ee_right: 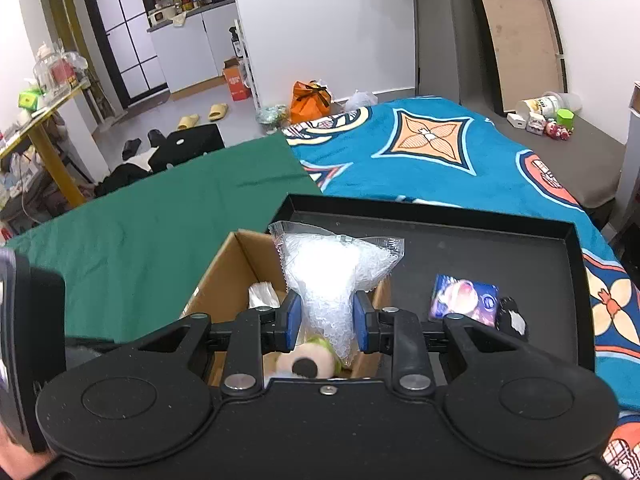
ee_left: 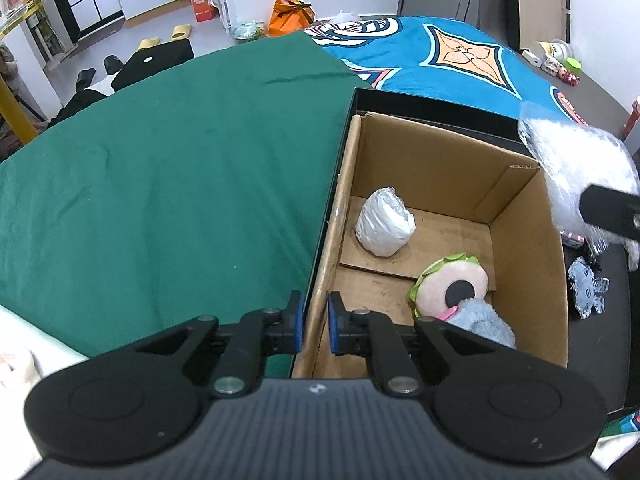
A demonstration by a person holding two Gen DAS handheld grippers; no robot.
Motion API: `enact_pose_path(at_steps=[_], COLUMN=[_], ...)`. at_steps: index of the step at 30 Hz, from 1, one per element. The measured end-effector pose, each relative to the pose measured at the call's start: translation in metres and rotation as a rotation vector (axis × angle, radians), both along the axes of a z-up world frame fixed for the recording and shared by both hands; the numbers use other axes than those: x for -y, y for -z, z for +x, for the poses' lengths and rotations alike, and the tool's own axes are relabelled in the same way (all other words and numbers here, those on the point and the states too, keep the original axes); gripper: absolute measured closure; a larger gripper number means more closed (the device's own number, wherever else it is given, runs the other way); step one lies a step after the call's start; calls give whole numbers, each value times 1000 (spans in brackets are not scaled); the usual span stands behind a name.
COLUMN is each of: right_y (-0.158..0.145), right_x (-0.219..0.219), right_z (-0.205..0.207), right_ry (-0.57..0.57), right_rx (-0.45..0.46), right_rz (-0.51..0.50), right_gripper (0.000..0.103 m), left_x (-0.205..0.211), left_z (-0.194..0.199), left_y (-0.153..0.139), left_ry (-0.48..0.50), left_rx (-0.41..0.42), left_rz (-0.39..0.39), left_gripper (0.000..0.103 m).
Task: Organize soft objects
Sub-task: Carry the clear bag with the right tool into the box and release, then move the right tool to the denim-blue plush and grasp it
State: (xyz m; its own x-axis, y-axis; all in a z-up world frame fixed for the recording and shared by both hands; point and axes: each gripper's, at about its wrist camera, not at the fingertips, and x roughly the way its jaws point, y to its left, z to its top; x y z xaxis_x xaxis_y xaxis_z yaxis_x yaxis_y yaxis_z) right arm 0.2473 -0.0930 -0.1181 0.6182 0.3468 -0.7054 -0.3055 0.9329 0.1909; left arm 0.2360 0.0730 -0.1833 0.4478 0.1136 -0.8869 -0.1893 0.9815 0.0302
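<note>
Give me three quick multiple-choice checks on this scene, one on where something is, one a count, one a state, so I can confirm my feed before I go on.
1. Where is the cardboard box?
A. On the floor by the slippers
B. Inside the black tray, at its left end
C. On the green cloth, clear of the tray

2. How many things lie inside the box?
A. One
B. Three
C. Six

3. What is the right gripper doing?
A. Hanging open and empty
B. Shut on the clear plastic bag
C. Shut on the box wall

Answers:
1 B: the tray's black rim runs round the box.
2 B: a white bundle, a round pink plush and a blue fluffy piece.
3 B: both jaws press the bag's lower part, above the box.
</note>
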Motion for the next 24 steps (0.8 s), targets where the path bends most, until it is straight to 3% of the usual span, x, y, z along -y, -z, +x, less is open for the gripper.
enact_pose_path(at_steps=[3, 5, 16, 24], right_y=[-3, -4, 13, 30], right_x=[-2, -2, 44, 76], right_z=[7, 9, 4, -5], right_ry=[-21, -31, 61, 111], right_rx=[-2, -4, -35, -74], right_rz=[27, 38, 17, 15], right_gripper=[70, 58, 57, 57], left_x=[-1, -1, -1, 8], left_z=[0, 0, 0, 0], left_y=[0, 0, -1, -4], left_ry=[-4, -4, -8, -1], left_rx=[2, 4, 3, 7], left_rz=[-3, -8, -4, 45], left_gripper=[92, 91, 91, 88])
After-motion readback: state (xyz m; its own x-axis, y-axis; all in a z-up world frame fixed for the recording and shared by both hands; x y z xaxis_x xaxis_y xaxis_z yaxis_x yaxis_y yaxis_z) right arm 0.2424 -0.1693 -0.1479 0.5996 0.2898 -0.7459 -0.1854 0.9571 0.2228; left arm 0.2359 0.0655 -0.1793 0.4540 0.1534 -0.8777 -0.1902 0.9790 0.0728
